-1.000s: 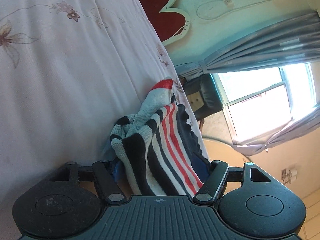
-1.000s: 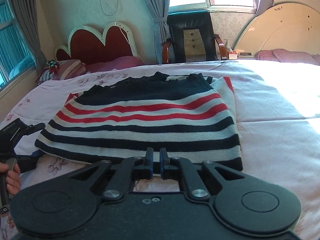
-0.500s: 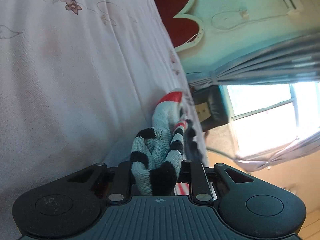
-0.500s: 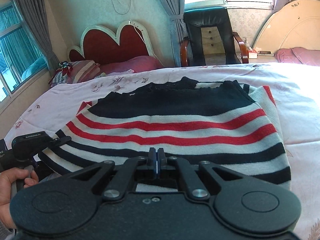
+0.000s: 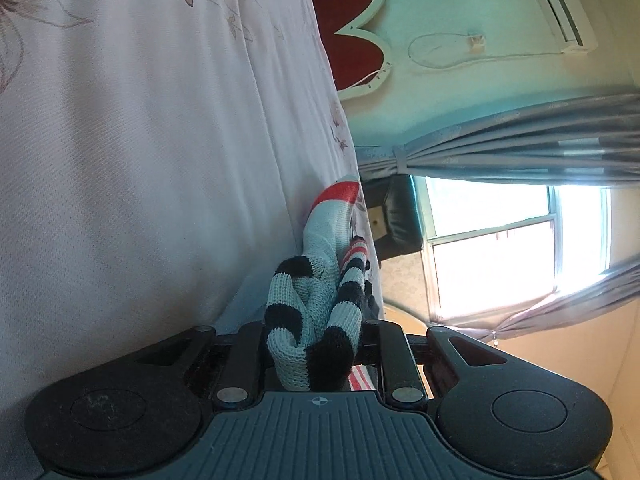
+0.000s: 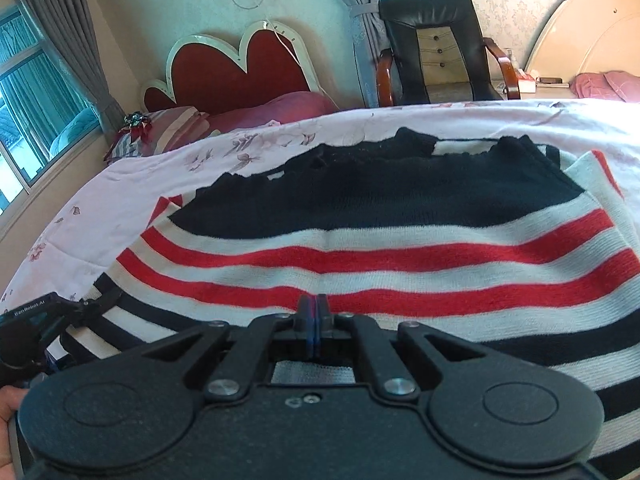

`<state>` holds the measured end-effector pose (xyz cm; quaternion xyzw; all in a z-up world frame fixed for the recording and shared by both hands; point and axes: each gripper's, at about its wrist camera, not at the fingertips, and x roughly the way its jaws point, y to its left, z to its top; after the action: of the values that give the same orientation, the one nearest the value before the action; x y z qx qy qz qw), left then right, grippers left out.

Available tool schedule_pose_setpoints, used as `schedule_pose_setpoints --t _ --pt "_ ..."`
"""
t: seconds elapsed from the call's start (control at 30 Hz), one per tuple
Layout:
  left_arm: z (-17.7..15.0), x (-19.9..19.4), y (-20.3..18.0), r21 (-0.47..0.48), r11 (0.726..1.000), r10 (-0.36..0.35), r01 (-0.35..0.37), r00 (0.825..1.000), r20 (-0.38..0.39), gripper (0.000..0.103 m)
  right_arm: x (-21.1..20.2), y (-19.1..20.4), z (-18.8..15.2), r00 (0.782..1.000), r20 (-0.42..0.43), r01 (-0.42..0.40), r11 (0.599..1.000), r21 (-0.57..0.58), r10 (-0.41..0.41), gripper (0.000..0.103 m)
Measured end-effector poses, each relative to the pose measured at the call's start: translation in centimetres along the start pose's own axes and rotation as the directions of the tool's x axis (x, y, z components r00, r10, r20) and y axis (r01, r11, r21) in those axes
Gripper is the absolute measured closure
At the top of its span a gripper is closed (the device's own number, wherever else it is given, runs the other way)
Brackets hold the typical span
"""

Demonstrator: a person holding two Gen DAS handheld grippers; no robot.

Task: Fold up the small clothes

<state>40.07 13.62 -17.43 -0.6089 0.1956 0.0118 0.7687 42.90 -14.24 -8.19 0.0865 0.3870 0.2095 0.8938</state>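
On the floral bedsheet (image 6: 120, 208), the striped sweater (image 6: 380, 248) is lying spread flat, its black band at the far side and red stripes nearer. The left gripper (image 5: 314, 334) is pinching a bunched corner of the sweater between its fingers, at the garment's near left edge. The right gripper (image 6: 313, 322) is hovering over the near hem with its fingers pressed together, nothing visibly between them. A black chair (image 6: 434, 40) is standing beyond the bed
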Motion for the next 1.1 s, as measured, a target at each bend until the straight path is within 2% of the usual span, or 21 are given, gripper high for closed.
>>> schedule_pose_setpoints --t 0.13,0.23,0.37,0.53,0.6,0.67,0.73,0.77,0.83,0.87,0.93,0.97,1.0,1.03,1.07,1.1 --pt "0.2 -0.3 0.2 -0.007 1.0 -0.022 0.022 1.0 -0.007 0.084 0.4 0.0 -1.3 1.0 0.025 0.021 0.999 -0.044 -0.02 0.103" --pt "0.2 -0.3 -1.0 0.025 0.998 -0.051 0.051 0.999 -0.001 0.084 0.5 0.0 -1.4 0.999 0.04 0.026 0.998 -0.052 -0.024 0.103" --pt "-0.1 -0.6 -4.2 0.073 0.991 -0.11 0.111 0.994 -0.018 0.084 0.5 -0.7 -1.9 0.998 0.064 0.003 1.0 0.011 -0.004 0.103" --pt "-2.3 0.7 -10.9 0.2 0.96 -0.177 0.198 0.977 -0.116 0.084 0.5 -1.3 -2.0 0.997 0.076 -0.02 0.996 0.083 0.013 0.103" --pt "-4.2 1.9 -13.4 0.254 0.944 -0.171 0.211 0.971 -0.169 0.084 0.5 -1.8 -2.0 0.997 0.075 -0.041 0.991 0.127 0.032 0.103" --pt "-6.9 3.3 -15.5 0.324 0.924 -0.134 0.202 0.967 -0.218 0.084 0.5 -2.7 -2.0 0.995 0.071 -0.075 0.979 0.191 0.062 0.103" --pt "-9.7 5.0 -16.3 0.323 0.925 -0.113 0.199 0.957 -0.266 0.084 0.5 -4.3 -1.8 0.99 0.064 -0.139 0.942 0.305 0.125 0.103" --pt "-11.5 5.9 -16.4 0.337 0.921 -0.093 0.195 0.95 -0.297 0.084 0.2 -5.7 -1.9 0.984 0.069 -0.179 0.903 0.391 0.165 0.103" --pt "-14.5 7.9 -16.2 0.378 0.91 -0.03 0.172 0.935 -0.353 0.084 -1.8 -9.5 -2.7 0.974 0.141 -0.228 0.786 0.575 0.179 0.098" --pt "-16.2 8.9 -15.9 0.405 0.901 0.017 0.153 0.922 -0.387 0.084 -2.9 -11.2 -3.1 0.973 0.169 -0.231 0.748 0.622 0.159 0.084" --pt "-19.3 10.5 -15.1 0.483 0.868 0.12 0.116 0.894 -0.431 0.082 -5.6 -14.6 -4.1 0.962 0.236 -0.265 0.673 0.69 0.136 0.072" --pt "-20.6 10.3 -15.2 0.553 0.824 0.14 0.124 0.901 -0.41 0.078 -6.9 -16.1 -4.4 0.96 0.251 -0.271 0.646 0.713 0.126 0.053" --pt "-21.6 9.6 -15.7 0.606 0.783 0.136 0.141 0.911 -0.389 0.063 -8.0 -17.1 -4.6 0.958 0.263 -0.274 0.633 0.724 0.114 0.047" --pt "-22.0 9.0 -16.3 0.615 0.769 0.12 0.174 0.906 -0.406 0.033 -8.8 -17.9 -4.7 0.952 0.282 -0.294 0.621 0.726 0.12 0.046" --pt "-22.2 8.1 -17.2 0.6 0.765 0.08 0.233 0.89 -0.448 0.022 -9.7 -18.6 -4.7 0.952 0.287 -0.293 0.615 0.732 0.111 0.037" --pt "-22.3 7.2 -18.0 0.599 0.751 0.053 0.276 0.88 -0.472 0.019 -10.4 -18.9 -4.5 0.955 0.283 -0.274 0.62 0.735 0.087 0.028"
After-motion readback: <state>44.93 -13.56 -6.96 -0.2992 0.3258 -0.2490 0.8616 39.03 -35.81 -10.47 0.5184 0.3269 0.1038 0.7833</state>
